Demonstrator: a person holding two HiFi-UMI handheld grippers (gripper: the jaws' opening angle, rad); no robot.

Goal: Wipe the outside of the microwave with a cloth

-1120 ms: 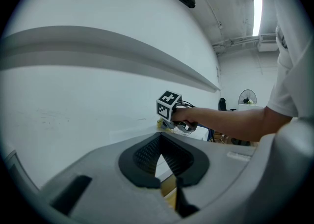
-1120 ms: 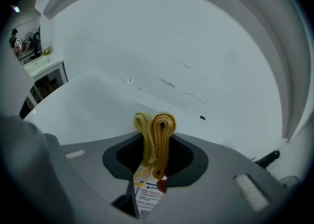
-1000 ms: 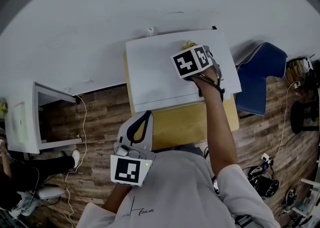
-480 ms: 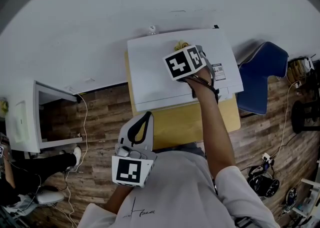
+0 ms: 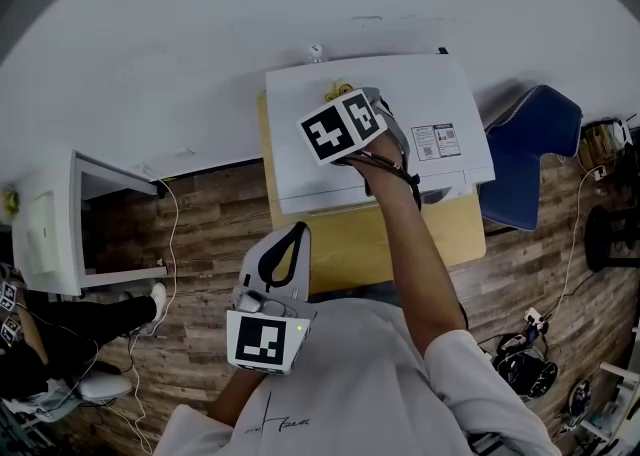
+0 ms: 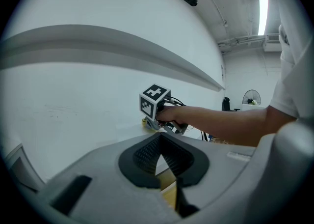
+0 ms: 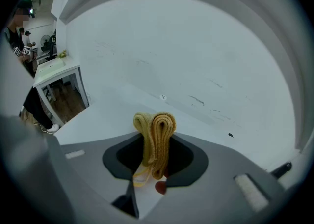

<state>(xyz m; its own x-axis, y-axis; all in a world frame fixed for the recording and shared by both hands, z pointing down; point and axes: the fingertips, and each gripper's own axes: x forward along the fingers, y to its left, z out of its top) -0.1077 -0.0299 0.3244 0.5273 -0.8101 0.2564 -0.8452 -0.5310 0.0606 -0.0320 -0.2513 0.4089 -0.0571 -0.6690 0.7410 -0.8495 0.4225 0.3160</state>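
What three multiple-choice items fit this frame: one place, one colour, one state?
1. Where is the cloth?
A. On the floor
B. Over the microwave's top
C. On a chair

2. What colour is the cloth?
A. Yellow
B. Blue
C. Red

3. How is the left gripper?
A. Shut on the cloth
B. Wide open
C. Shut, holding nothing

Answers:
1 B: the head view shows the right gripper holding it over the white top.
2 A: the folded cloth shows yellow between the fingers in the right gripper view.
3 C: its fingers meet with nothing between them in the left gripper view.
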